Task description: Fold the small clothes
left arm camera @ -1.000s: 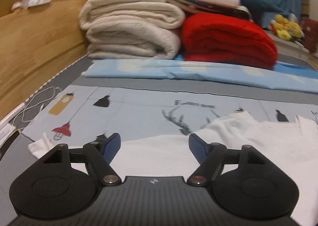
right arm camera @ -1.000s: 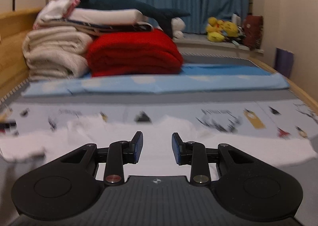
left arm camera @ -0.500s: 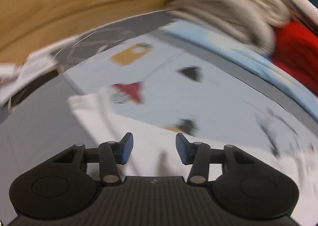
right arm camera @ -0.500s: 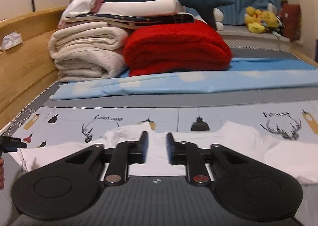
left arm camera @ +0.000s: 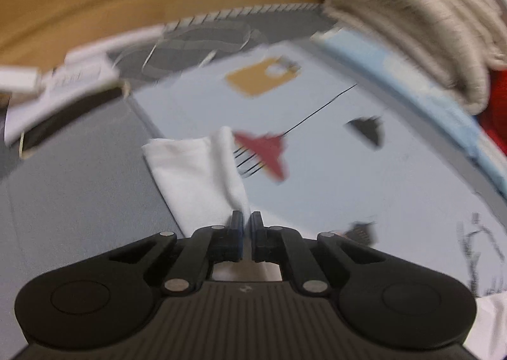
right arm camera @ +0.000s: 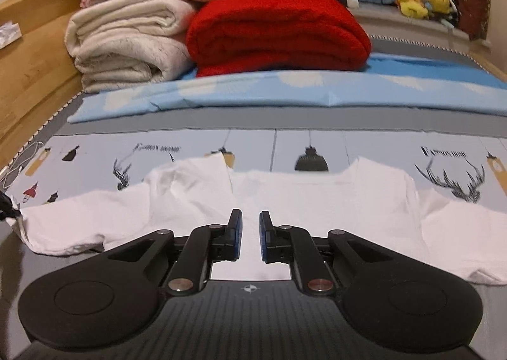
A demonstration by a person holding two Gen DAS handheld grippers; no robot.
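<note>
Here the white shirt [right arm camera: 317,198] lay spread flat on the bed's printed sheet [right arm camera: 380,144], neckline away from the camera, both sleeves out to the sides. The left gripper [left arm camera: 247,221] had its fingers nearly together, pinching the fabric of the left sleeve [left arm camera: 196,176]; the sleeve end lay partly on the grey sheet [left arm camera: 79,189] beside the printed one. The left wrist view was motion-blurred. The right gripper [right arm camera: 250,220] hovered low over the shirt's middle, its fingers a narrow gap apart, with nothing seen between them. Behind the shirt lay a blue cloud-print sheet [right arm camera: 285,90], then a folded red blanket [right arm camera: 279,33] beside stacked cream blankets [right arm camera: 126,43]. A wooden bed frame [right arm camera: 28,74] ran along the left.
</note>
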